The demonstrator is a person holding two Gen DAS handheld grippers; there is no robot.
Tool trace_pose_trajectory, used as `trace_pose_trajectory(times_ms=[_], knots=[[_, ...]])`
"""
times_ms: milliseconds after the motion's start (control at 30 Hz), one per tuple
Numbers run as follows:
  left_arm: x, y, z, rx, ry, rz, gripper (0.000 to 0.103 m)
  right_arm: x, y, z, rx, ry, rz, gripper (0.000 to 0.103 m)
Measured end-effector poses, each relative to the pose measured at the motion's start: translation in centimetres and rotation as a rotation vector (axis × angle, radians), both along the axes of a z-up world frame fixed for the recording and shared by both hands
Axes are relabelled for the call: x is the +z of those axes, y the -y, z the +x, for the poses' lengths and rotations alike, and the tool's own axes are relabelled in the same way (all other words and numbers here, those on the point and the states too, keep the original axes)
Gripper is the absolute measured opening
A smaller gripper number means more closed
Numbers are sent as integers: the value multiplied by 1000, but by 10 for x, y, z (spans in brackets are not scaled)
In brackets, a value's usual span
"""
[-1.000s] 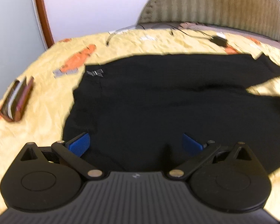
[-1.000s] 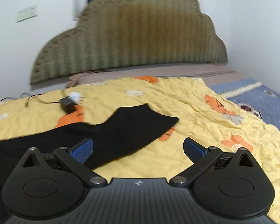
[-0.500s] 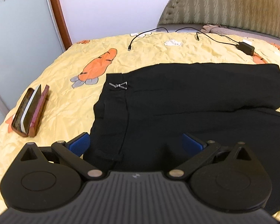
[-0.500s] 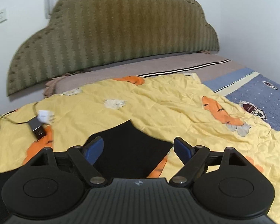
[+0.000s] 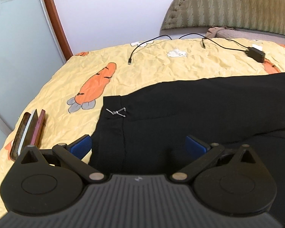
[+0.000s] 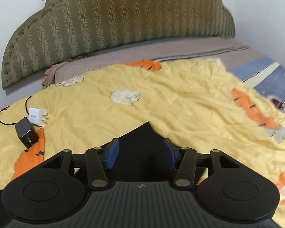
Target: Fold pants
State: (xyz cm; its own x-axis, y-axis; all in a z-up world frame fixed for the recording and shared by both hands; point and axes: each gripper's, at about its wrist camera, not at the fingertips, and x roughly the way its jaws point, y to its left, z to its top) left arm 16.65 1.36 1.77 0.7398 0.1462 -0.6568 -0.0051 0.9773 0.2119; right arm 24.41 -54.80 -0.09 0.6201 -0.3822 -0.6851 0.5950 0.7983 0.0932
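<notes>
In the left wrist view, a frosted glass door with flower decals point(image 5: 11, 43) and a curved brown wooden frame stands beyond the bed's left edge. Near that edge lies a brown case standing open on its side point(image 5: 27, 131), with a white slab inside; no writing on it is legible. The crumpled yellow bedspread printed with orange carrots point(image 5: 152, 66) carries a thin black cable point(image 5: 144, 46) near the head end and a black power adapter point(image 5: 255, 54) further right. The black fabric pants point(image 5: 199, 110) lie spread across the middle of the bed, the waistband toward the left edge with a small silver metal clasp point(image 5: 115, 112) on it. The left gripper point(image 5: 138, 146) has its blue-padded jaws spread wide over the waistband, gripping nothing.

The right wrist view alone shows a white plug block point(image 6: 36, 116) beside the adapter point(image 6: 26, 132), with grey print too small to read, the quilted olive-green headboard point(image 6: 119, 17), a grey-brown blanket point(image 6: 152, 52) and a blue patterned sheet point(image 6: 273, 77) at the bed's right side. The right gripper point(image 6: 140, 152) has just been closing; its pads stand partly apart with the pointed pant-leg end point(image 6: 142, 133) between them, and whether they touch the cloth is unclear.
</notes>
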Motion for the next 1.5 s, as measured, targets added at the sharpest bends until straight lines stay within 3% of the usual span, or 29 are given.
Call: trace_pose_trajectory(times_ms=[167, 533, 600, 633, 833, 1100, 1167, 1300, 1367, 1433, 1500], knots=[[-1, -6, 15, 25, -3, 9, 103, 0, -8, 23, 11, -10, 64, 54], [-6, -26, 47, 102, -14, -1, 103, -21, -23, 91, -71, -251, -55, 53], [-5, -30, 52, 113, -3, -17, 103, -32, -26, 104, -68, -324, -86, 48], [-4, -32, 55, 117, 0, -22, 103, -39, -27, 107, -71, -351, -83, 38], [-2, -41, 84, 121, 7, -60, 103, -49, -40, 100, -67, -348, -155, 12], [6, -68, 132, 119, 49, -159, 103, -50, -45, 84, -74, -363, -236, 10], [0, -80, 151, 150, 6, -164, 103, -52, -47, 83, -78, -362, -239, 10], [-21, -109, 177, 155, -70, -267, 92, -54, -48, 83, -76, -356, -245, 10], [-31, -119, 187, 146, -115, -332, 75, -55, -48, 83, -75, -356, -245, 10], [-37, -121, 193, 139, -129, -346, 74, -54, -47, 82, -75, -351, -241, 10], [-41, -119, 195, 122, -126, -345, 49, -55, -47, 81, -75, -351, -243, 10]])
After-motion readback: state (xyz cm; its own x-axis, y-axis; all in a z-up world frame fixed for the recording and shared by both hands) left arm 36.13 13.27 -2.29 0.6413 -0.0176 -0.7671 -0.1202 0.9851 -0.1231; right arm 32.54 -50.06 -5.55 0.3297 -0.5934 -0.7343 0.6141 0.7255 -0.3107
